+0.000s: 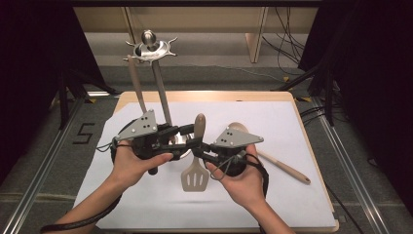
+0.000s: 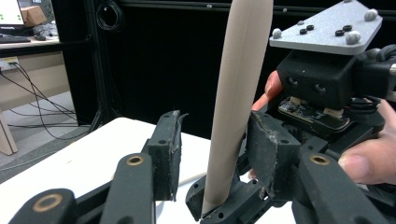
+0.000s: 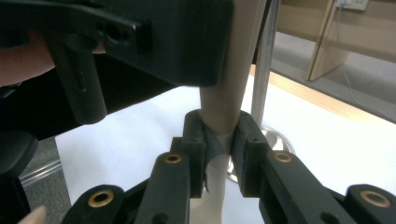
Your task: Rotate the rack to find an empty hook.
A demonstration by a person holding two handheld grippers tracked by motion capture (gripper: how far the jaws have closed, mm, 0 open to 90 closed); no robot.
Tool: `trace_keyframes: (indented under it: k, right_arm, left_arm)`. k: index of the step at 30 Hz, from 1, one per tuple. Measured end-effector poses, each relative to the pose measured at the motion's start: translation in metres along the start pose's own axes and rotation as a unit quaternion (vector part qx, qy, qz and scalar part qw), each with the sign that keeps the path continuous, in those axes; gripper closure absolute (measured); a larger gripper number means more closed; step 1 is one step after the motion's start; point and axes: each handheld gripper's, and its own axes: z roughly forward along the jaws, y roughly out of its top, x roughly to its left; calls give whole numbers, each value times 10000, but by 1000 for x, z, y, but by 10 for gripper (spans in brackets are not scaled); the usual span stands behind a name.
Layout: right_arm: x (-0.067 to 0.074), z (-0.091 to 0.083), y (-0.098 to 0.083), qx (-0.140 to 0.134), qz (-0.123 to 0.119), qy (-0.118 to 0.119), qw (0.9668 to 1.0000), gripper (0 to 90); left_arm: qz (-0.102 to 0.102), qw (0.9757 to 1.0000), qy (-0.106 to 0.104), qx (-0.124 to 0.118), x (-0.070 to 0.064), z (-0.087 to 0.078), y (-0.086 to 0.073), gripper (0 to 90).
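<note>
A slotted spatula with a pale wooden handle stands upright over the white sheet, blade down. My right gripper is shut on its handle; in the right gripper view both pads press the handle. My left gripper reaches in from the left, a little higher on the same handle. In the left gripper view its jaws stand apart with the handle between them, closer to the right-hand pad and well clear of the left-hand one. The right gripper's body and the hand holding it sit just behind.
A metal utensil stand with hooks rises behind the grippers; its pole and round base are close behind the spatula. A long utensil hangs from it. A wooden spoon lies at the right on the white sheet.
</note>
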Motion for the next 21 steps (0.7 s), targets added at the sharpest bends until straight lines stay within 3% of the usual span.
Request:
trace_keyframes:
  k: [4,9,16,21]
  right_arm:
    - [4,1,1,50,197,-57,9998,778]
    - [1,4,2,-59,129,-16,9999,779]
    - [2,4,3,14,188,-80,9998,779]
    - [3,4,4,-23,269,-108,9996,779]
  left_arm:
    - [108,9999,-12,12,-1,1,0,565]
    - [175,9998,37,-7,-1,-1,-1,564]
    - [316,9994,5,116,-1,3,-5,607]
    - [180,9998,-55,24,2,5,-4,699]
